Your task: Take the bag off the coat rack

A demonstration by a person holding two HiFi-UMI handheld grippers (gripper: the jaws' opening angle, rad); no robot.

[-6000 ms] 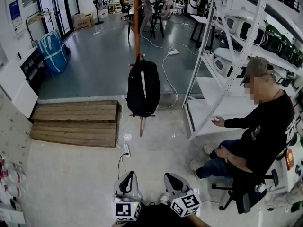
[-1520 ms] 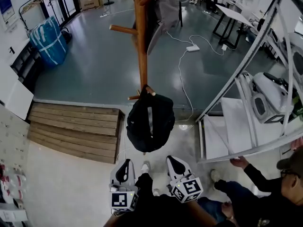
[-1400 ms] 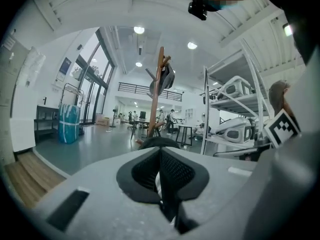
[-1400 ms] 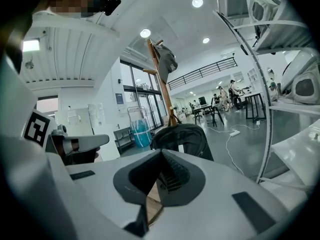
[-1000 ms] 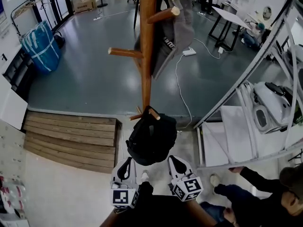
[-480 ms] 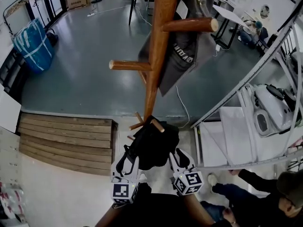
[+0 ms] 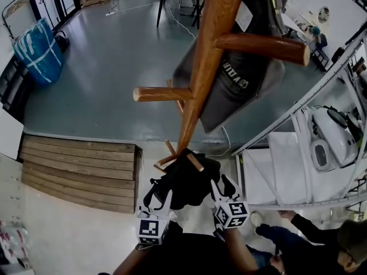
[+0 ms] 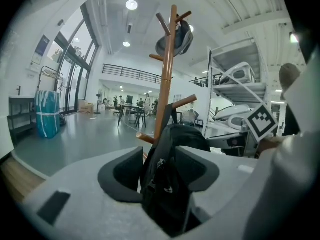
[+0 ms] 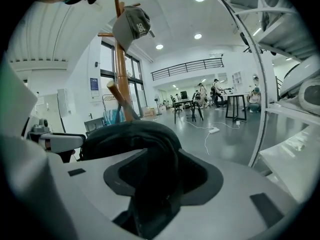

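Head view: the black bag (image 7: 186, 183) hangs at the low pegs of the wooden coat rack (image 7: 202, 87), with the left claw (image 7: 160, 192) and the right claw (image 7: 223, 185) flanking it.

Left gripper view: the left claw's jaws are opening, not clenched, with bag fabric between them.

Right gripper view: the right claw's jaws are opening likewise, with a fold of the bag between them.

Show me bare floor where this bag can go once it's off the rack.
Bare: the grey floor between the blue bundle and the coat rack; the wooden platform; the pale floor in front of it. Crowded: right of the bag, with the metal shelving and a person.
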